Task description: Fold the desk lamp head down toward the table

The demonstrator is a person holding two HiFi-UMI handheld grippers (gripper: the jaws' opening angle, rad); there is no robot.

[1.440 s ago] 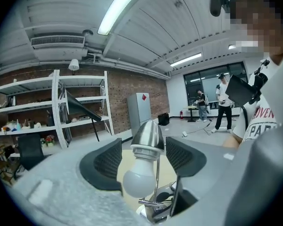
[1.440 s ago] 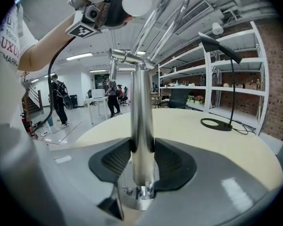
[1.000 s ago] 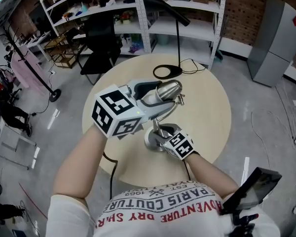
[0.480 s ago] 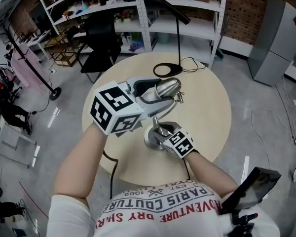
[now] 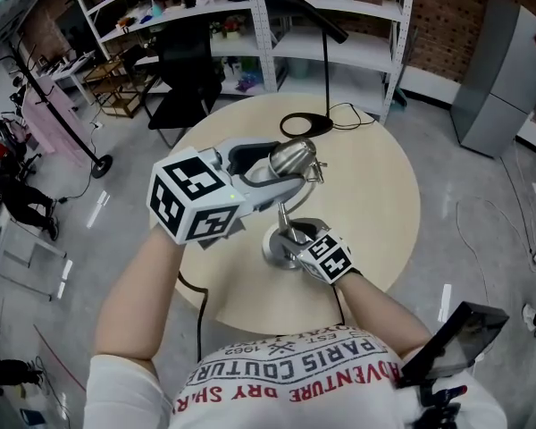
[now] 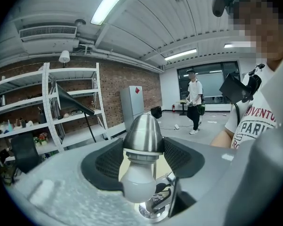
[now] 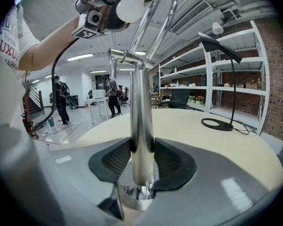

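The lamp head [image 5: 294, 156], a steel cone with a white bulb, sits raised above its base [image 5: 275, 250], clamped between the left tongs [image 6: 144, 157]. The right tongs [image 7: 140, 161] grip the post [image 7: 140, 102] just above the base, toward 6 o'clock on the round surface [image 5: 375, 204]. A black lamp [image 5: 305, 128] stands at 12 o'clock.

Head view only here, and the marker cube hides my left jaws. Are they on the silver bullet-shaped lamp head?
Observer: Yes, the left gripper has its jaws pressed on both sides of the silver lamp head.
Operator: Which way does its bulb face?
Observer: The white bulb points back toward that gripper's camera.
Operator: And my right jaws?
Observer: The right gripper is clamped on the chrome upright post, just above the round metal base.
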